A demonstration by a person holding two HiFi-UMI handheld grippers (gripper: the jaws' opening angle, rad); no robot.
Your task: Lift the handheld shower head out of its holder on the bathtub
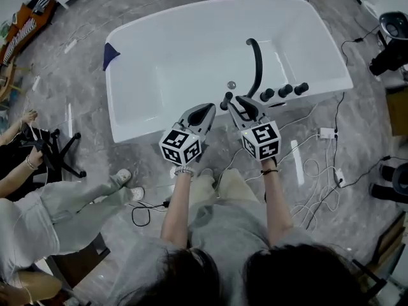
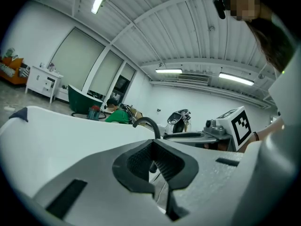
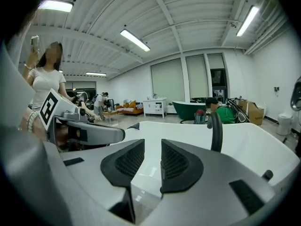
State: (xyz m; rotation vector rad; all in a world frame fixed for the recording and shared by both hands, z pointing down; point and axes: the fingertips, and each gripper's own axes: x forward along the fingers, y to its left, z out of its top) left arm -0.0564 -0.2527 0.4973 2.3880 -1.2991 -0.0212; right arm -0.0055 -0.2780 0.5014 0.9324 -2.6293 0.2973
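Shower head (image 1: 225, 101): small black piece on the near rim of the tub (image 1: 159, 62), seated in its holder, just ahead of and between both tongs. Not yet touched.
L tongs (image 2: 153, 158): pads all but together, thin slit only, nothing gripped.
R tongs (image 3: 149, 160): pads part-open and gap clear, only white tub showing thru. Empty.
Risk, gap: R opening looks modest vs the head. If not widened, pads prob. butt its top and knock it askew instead of straddling.
Risk, wrong target: black spout (image 1: 256, 62) arches up just beside the head. Approach too far right → tongs clip or grab the spout.
Risk, holder: can't make out how the head seats. Pull at a wrong angle may jam it, or pads slip off.
Risk, crowding: L & R tongs sit close together, so they could bump over the narrow rim.
Risk, knobs (image 1: 284, 91): near on the R side. A swing on lift-out could turn one.
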